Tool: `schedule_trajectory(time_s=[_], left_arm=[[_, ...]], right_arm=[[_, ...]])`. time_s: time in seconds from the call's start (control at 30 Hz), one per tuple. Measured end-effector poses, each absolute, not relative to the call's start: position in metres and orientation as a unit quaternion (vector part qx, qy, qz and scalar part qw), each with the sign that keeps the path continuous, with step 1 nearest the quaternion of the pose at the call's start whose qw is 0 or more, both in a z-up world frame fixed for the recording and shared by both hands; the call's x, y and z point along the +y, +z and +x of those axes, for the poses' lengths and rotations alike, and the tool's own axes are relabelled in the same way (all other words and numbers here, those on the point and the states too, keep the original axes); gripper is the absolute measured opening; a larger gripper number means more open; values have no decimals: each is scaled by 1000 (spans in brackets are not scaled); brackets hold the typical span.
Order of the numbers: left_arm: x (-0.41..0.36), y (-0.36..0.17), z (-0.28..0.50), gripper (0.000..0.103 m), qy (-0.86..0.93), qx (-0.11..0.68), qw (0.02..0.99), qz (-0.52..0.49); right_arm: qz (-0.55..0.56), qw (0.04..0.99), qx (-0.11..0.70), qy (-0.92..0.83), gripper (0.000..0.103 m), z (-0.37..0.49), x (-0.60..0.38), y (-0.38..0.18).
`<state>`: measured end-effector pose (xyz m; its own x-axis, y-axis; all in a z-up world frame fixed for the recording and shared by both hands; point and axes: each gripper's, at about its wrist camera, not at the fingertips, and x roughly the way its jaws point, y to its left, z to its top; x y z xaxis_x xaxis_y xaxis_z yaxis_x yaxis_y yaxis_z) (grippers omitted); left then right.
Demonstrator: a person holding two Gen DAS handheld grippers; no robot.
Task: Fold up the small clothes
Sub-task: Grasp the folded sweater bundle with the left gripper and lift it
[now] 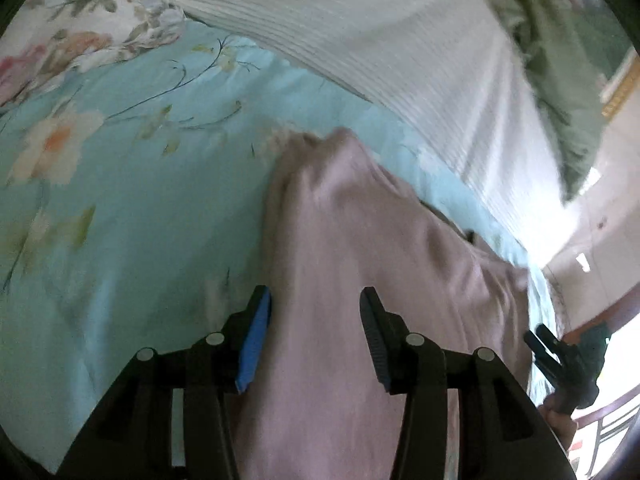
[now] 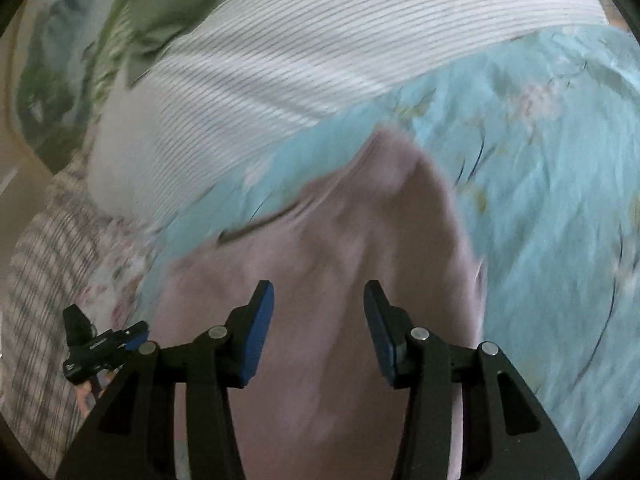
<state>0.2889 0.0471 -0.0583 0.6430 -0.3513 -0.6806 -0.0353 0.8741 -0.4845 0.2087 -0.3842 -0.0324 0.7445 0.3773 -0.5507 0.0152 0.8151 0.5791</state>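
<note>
In the left wrist view, a floral pillow [image 1: 72, 20] fills the upper left corner. Below it a pale blue flowered sheet [image 1: 120, 200] covers the left half of the frame. A white ribbed blanket [image 1: 380, 40] runs from the top centre down toward the right edge, and a green cloth [image 1: 560, 100] sits in the upper right. The pink garment [image 1: 360, 260] lies on the sheet from the centre down to the bottom edge. The left gripper [image 1: 316, 304] rises from the bottom centre, its 2 fingers standing partly apart with pink fabric showing between them; the picture is blurred, so I cannot tell whether the pads pinch the cloth. At the lower right edge a hand holds the other tool.

In the right wrist view, a checked cloth [image 2: 40, 280] occupies the lower left, with the left tool in front of it. The white blanket crosses the upper middle, and the blue sheet spreads over the right side. The pink garment spreads from the centre to the bottom edge. The right gripper [image 2: 320, 300] stands at the bottom centre, its 2 fingers also part open over the pink fabric; whether they grip it I cannot tell.
</note>
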Motion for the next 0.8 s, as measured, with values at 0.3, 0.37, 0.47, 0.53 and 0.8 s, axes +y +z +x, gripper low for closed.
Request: schedule_trajectory(time_s=[0.3, 0.37, 0.47, 0.53, 0.8], left_arm=[[17, -69, 178, 60, -155, 404, 861, -266], [11, -79, 167, 60, -168, 417, 849, -278], [5, -91, 159, 60, -168, 433, 838, -287], [2, -97, 156, 60, -169, 437, 831, -299], [5, -110, 175, 67, -113, 439, 828, -330]], right_arm=[[317, 878, 335, 125, 48, 144, -344, -58], [320, 876, 339, 127, 49, 134, -340, -63], [318, 874, 346, 128, 49, 121, -335, -66], [317, 873, 348, 129, 49, 113, -334, -67], [326, 872, 341, 130, 49, 98, -336, -63]])
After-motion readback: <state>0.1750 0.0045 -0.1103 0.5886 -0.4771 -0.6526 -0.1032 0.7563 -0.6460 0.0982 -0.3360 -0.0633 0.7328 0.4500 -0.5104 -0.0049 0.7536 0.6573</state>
